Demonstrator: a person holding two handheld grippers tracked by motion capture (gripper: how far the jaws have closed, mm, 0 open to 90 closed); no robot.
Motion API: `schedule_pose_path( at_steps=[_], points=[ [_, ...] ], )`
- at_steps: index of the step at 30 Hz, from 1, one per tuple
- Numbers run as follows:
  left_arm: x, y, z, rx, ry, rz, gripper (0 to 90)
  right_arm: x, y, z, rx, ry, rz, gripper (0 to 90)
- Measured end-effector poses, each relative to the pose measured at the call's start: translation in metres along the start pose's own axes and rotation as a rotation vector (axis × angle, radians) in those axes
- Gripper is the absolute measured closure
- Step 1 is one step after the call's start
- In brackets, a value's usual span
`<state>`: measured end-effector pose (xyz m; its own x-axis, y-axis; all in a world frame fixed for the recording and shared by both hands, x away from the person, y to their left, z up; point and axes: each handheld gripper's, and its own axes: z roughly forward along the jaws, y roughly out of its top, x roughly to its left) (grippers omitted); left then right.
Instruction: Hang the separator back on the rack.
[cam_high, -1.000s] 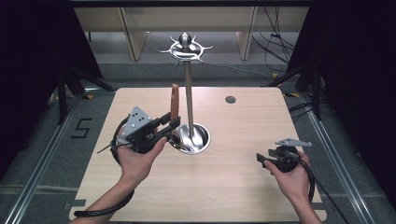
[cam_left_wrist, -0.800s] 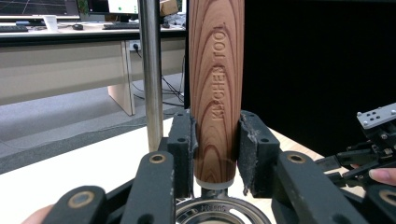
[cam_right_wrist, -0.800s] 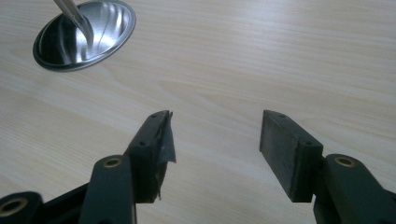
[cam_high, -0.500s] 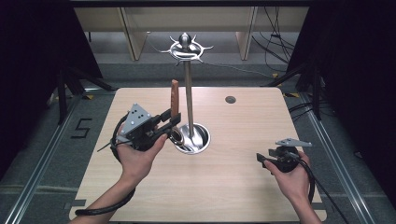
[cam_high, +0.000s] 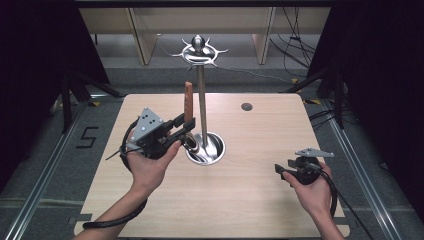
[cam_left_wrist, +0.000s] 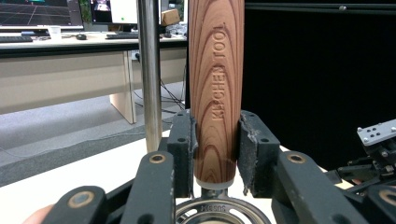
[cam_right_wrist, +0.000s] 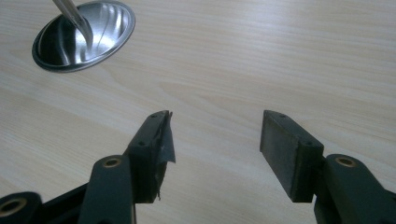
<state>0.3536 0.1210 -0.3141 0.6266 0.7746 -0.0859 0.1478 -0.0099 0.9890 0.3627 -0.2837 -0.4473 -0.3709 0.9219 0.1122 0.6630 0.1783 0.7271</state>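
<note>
The left gripper (cam_high: 182, 126) is pressed onto a wooden handle (cam_left_wrist: 216, 88) stamped "KITCHEN TOOL", which is held upright just beside the steel pole (cam_high: 202, 105) of a stand. The handle is pinched low down, near its bottom end, where a pale collar and a metal part are seen below the pads (cam_left_wrist: 184, 154); most of its length rises free above the jaws. In the high view the handle (cam_high: 188, 102) is seen standing left of the pole, over the edge of the round base (cam_high: 216, 150), well below the hooked crown (cam_high: 199, 50).

Because the grip is so low, the handle is judged likely to pivot or slide between the pads if it is knocked. The pole is close enough for a knock to be expected should the hand be swung sideways, and the stand could be rocked on the table (cam_high: 260, 195). What hangs below the jaws is hidden, so a snag on the base cannot be ruled out.

The right gripper (cam_right_wrist: 215, 140) is spread wide with nothing between its jaws and is held low over bare table, well apart from the base (cam_right_wrist: 84, 35).
</note>
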Motion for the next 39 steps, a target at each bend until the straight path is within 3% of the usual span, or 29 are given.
schedule_pose_path(
  at_steps=[27,32,34,39],
  points=[
    [0.003,0.012,0.006,-0.034,0.05,0.013,67.8,0.0,0.0,0.0,-0.002,-0.007,-0.003,43.3],
    [0.003,0.013,0.008,-0.036,0.054,0.01,67.8,0.0,0.0,0.0,-0.006,-0.003,-0.009,43.3],
    [0.002,0.014,0.008,-0.038,0.055,0.014,67.8,0.0,0.0,0.001,-0.011,0.024,-0.009,43.3],
    [0.002,0.016,0.009,-0.046,0.062,0.009,67.8,0.0,0.0,-0.001,-0.005,-0.008,-0.002,43.3]
  ],
)
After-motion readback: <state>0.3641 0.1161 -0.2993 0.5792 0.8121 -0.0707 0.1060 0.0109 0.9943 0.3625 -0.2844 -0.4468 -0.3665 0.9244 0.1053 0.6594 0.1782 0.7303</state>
